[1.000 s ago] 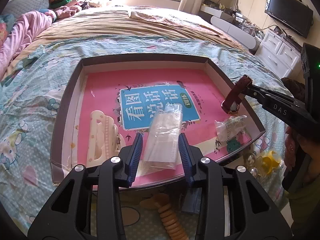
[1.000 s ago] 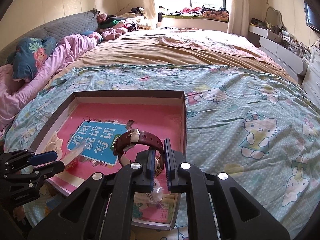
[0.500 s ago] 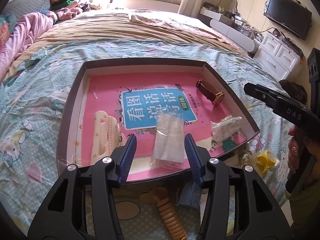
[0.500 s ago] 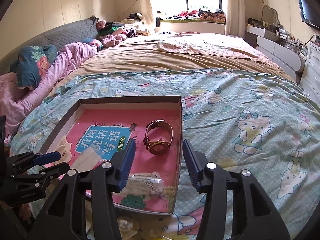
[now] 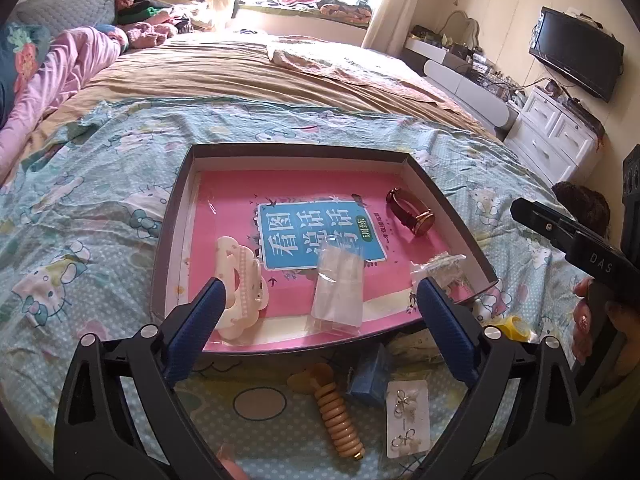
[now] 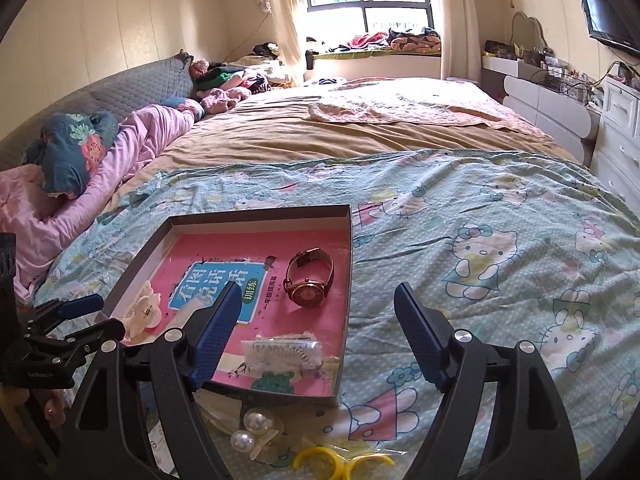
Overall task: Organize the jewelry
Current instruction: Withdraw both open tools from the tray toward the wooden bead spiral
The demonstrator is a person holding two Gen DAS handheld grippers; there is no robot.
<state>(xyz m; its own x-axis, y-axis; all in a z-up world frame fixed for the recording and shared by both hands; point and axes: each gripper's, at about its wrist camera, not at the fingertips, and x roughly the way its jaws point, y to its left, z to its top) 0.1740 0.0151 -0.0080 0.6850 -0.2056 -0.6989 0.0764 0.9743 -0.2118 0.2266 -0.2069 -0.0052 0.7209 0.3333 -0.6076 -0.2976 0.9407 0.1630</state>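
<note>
Jewelry tray on the bed, both grippers empty and opening

The shallow box tray (image 5: pixel 172 216), lined with a pink book cover, lay on the cartoon-print bedspread (image 6: pixel 480 208). In it lay a wristwatch (image 6: pixel 310 276) with a brown strap near the far right corner, a clear plastic packet (image 5: pixel 338 294) at the middle front, a cream hair claw (image 5: pixel 240 280) at the left and a small bagged trinket (image 6: pixel 282 350) at the right front. Loose on the bedspread before the tray lay a cream beaded bracelet (image 5: pixel 338 416), a card of earrings (image 5: pixel 408 418), pearl earrings (image 6: pixel 254 428) and yellow rings (image 6: pixel 320 462). The left gripper (image 5: pixel 320 332) and the right gripper (image 6: pixel 316 338) hung above the near edge, jaws spreading apart with nothing clamped between them.
</note>
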